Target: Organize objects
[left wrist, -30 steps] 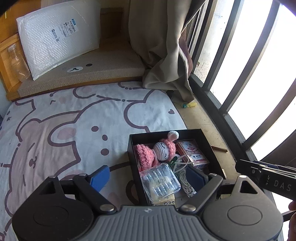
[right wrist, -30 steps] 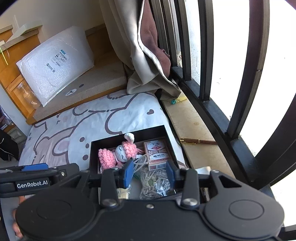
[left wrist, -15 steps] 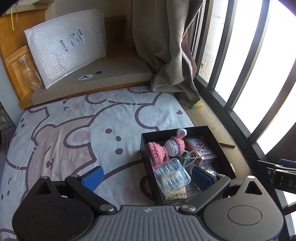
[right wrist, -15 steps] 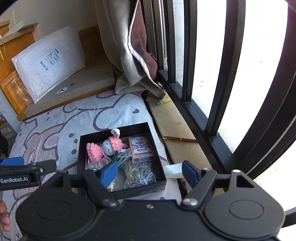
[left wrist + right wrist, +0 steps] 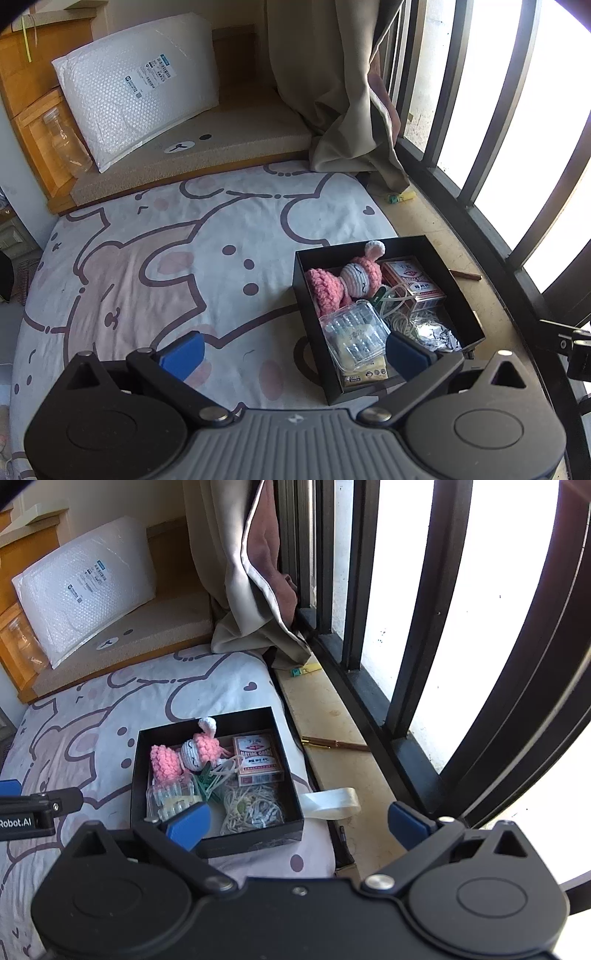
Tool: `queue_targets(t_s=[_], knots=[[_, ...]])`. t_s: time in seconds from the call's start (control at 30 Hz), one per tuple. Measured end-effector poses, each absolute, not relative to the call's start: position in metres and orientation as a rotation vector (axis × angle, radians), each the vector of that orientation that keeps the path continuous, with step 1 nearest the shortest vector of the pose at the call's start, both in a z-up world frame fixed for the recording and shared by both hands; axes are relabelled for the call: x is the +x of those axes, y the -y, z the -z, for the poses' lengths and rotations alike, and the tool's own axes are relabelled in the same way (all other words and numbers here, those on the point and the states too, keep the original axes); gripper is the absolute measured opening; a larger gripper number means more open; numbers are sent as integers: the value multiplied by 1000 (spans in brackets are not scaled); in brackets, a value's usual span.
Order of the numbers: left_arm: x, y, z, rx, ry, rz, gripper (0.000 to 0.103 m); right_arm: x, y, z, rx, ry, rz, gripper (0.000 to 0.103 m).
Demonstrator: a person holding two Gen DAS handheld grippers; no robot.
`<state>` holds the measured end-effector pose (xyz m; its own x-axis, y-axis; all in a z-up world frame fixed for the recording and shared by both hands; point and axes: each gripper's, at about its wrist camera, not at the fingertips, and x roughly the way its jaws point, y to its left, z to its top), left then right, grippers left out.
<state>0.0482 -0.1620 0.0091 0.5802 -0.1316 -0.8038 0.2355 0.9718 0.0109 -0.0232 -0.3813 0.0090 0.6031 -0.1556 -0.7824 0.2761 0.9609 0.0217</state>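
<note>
A: Left wrist view: the left gripper is opening, jaws spread, nothing between them. It hangs over the near edge of the box, which sits on the bed by the sill.

B: And the right gripper?

A: Opening too, empty, above the box's near corner.

B: So what's in the box?

A: A pink doll, a card pack, a clear case, green clips and a tangle of string.

B: Anything outside it?

A: A tape roll just beside it and a pen on the sill. I'd take the roll next, pinching across its band and lowering it onto the string.
</note>
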Motion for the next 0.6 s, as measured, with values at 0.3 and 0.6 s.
queue_targets(t_s=[0.3, 0.6], knots=[[43, 163, -12, 141, -911, 226, 103, -25, 385, -8, 152, -891, 269, 103], [43, 158, -14, 134, -906, 220, 103, -25, 382, -7, 146, -894, 265, 103]])
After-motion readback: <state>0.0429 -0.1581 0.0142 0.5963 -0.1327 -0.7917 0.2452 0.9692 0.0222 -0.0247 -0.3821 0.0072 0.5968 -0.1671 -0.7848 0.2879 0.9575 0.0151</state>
